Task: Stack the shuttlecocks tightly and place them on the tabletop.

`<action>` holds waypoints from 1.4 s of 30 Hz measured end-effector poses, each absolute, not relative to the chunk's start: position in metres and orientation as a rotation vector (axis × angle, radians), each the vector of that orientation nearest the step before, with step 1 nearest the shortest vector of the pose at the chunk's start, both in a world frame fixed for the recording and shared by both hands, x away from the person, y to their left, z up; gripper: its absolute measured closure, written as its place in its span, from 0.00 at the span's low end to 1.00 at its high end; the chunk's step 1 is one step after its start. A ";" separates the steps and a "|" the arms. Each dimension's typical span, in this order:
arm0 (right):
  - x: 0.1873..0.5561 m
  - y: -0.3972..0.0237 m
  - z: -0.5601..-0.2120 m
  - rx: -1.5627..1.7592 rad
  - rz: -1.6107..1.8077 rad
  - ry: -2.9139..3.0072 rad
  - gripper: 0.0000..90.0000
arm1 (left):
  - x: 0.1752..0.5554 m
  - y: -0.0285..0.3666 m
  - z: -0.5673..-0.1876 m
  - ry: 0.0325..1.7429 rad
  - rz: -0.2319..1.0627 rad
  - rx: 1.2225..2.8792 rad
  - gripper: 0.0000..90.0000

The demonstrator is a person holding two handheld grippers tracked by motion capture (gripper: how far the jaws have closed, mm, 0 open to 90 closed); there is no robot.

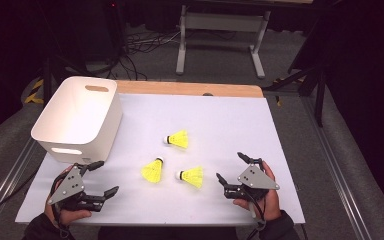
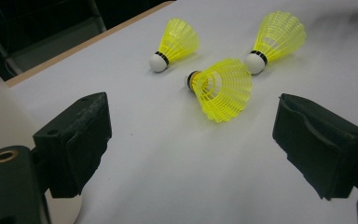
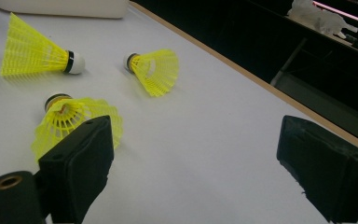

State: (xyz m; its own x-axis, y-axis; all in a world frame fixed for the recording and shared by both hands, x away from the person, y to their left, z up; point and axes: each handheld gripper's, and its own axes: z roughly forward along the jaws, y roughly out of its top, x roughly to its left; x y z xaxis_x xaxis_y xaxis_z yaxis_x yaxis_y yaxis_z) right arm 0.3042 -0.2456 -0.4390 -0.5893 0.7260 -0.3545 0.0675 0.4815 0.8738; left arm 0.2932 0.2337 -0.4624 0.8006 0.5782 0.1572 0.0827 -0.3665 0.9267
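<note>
Both tongs at rest near the table's front edge, nothing gripped. My left gripper (image 1: 101,178) stands wide, its jaws empty and aimed rightward toward the middle of the white mat (image 1: 230,125); my right gripper (image 1: 231,168) is equally wide and empty, aimed leftward. Between them lie three yellow shuttlecocks on their sides, slightly apart from one another: the near-left shuttlecock (image 1: 153,170), closest to the left gripper, cork tip pointing away from me; the near-right shuttlecock (image 1: 191,176), just beside the right gripper, cork toward the left; and the far shuttlecock (image 1: 177,139), beyond both. In the left gripper view the near-left shuttlecock (image 2: 221,88) presents its open skirt to the jaws. The white bin (image 1: 78,116) stands at the far left, open side up, its near wall just beyond the left gripper. I judge it the likely destination, which would explain why each gripper faces its nearest shuttlecock.
</note>
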 end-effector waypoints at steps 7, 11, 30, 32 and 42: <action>0.302 -0.248 -0.442 0.647 1.149 1.978 0.14 | 0.295 0.226 -0.466 0.483 0.558 1.941 0.15; 0.300 -0.246 -0.440 0.625 1.147 1.971 0.15 | 0.295 0.225 -0.466 0.470 0.555 1.945 0.16; 0.303 -0.246 -0.445 0.632 1.117 1.978 0.15 | 0.321 0.184 -0.459 0.339 0.517 2.049 0.29; 0.303 -0.247 -0.445 0.631 1.114 1.975 0.16 | 0.327 0.175 -0.458 0.304 0.501 2.069 0.31; 0.303 -0.243 -0.447 0.623 1.078 1.986 0.17 | 0.342 0.156 -0.455 0.239 0.506 2.107 0.36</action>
State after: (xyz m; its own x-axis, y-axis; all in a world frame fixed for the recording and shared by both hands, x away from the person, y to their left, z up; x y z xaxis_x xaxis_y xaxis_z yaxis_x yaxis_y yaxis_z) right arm 0.3031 -0.2431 -0.4466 -0.5787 0.7116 -0.3983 0.0535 0.5205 0.8522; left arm 0.3417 0.1562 -0.4549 0.8966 0.3568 0.2625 -0.0236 -0.5531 0.8328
